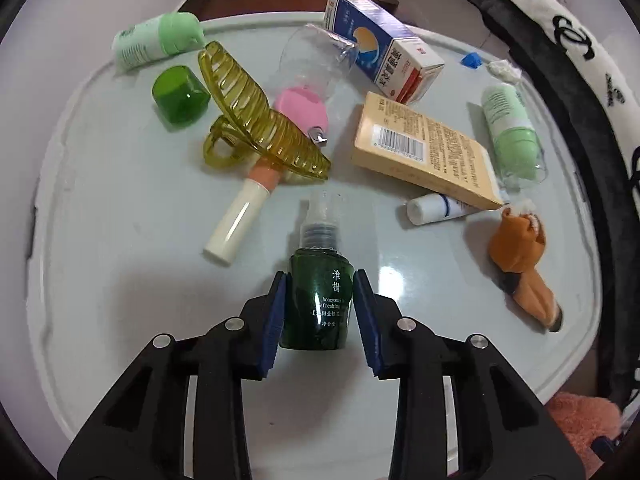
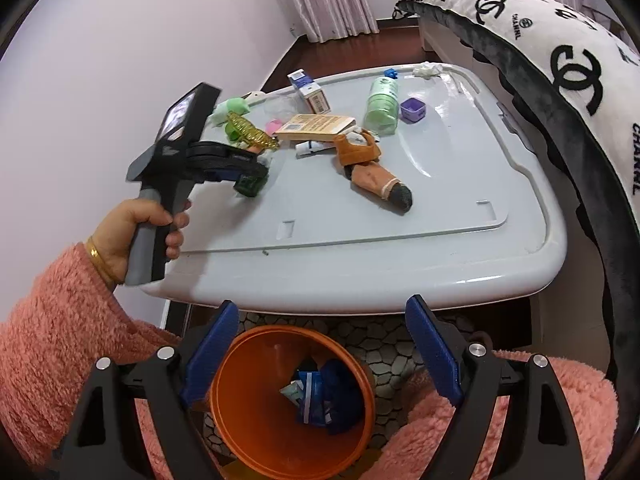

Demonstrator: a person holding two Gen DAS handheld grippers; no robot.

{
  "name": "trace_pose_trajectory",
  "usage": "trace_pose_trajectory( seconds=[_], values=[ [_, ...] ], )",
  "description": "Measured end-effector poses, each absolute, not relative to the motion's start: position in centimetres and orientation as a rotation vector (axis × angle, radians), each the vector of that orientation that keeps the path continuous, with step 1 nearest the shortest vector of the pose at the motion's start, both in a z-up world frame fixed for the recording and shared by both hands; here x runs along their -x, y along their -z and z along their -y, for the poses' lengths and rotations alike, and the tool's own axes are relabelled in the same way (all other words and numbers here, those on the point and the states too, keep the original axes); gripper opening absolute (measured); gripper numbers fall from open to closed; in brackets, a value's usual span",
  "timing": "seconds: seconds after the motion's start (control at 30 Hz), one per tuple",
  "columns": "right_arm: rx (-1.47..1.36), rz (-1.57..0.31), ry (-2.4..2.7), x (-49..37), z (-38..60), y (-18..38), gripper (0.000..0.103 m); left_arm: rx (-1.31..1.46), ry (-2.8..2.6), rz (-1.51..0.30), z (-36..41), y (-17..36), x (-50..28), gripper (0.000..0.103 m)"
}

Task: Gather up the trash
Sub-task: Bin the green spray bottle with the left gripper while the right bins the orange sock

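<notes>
Glossy white table (image 1: 120, 264), left gripper (image 1: 319, 312) w/ dark-green glass bottle (image 1: 318, 304)

- My left gripper (image 1: 319, 312) has black angular arms, blue ribbed pads (image 1: 274, 330) and round silver screws.
- My right gripper (image 2: 320, 354) looks the same: black frame, blue pads (image 2: 434, 354).
- My left hand (image 2: 132, 228) shows bare skin, a gold bangle (image 2: 100, 262) and a fuzzy salmon-pink sleeve (image 2: 56, 328).
</notes>
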State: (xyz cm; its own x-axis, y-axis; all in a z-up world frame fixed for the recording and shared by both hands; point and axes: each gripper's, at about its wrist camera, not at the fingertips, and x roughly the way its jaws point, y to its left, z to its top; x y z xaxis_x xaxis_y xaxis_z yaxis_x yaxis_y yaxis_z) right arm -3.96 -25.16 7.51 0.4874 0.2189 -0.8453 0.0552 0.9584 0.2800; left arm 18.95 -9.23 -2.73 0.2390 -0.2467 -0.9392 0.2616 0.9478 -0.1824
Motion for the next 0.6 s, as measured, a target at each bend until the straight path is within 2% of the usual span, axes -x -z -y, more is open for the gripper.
trace_pose_trajectory(
  seconds=[0.33,0.6],
  values=[
    [-0.232,-0.983,-0.1,-1.3,25.6,-8.7,0.084,-0.004,0.44,-1.21,5.1,-2.6,-11.3,0.033],
    [-0.101,-1.08,0.025,-13.3,25.1,-3.2,0.085,0.013,0.458,-1.156,2.9,-4.8,-4.9,0.033]
  ],
)
